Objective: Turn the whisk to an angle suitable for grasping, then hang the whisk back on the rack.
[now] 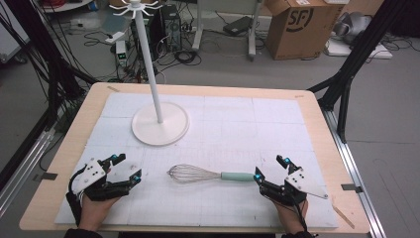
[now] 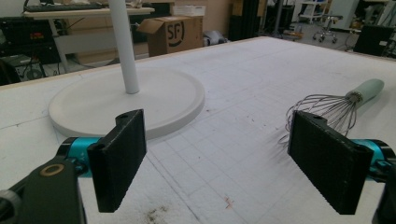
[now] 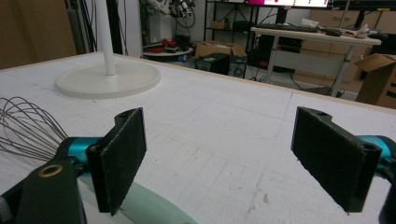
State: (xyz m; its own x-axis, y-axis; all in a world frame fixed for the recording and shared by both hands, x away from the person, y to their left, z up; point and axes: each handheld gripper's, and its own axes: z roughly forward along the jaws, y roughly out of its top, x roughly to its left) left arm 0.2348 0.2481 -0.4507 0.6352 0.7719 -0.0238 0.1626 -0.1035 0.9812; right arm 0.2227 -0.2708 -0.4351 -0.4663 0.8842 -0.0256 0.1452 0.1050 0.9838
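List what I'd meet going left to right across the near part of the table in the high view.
Left gripper, jaws open → whisk, wire head first, then its pale green handle → right gripper, jaws open, right beside the handle's end.

The whisk (image 1: 208,174) has silvery wires and a pale mint handle. The stand (image 1: 159,124) at about eleven o'clock is white, on a white mat (image 1: 237,129) faintly gridded, over a light wood table (image 1: 327,148). Both grippers (image 1: 122,168) (image 1: 271,169) are black with cyan joints and, seemingly, grey-white plates.

Wire whisk (image 1: 208,175) with mint handle lies flat on the mat
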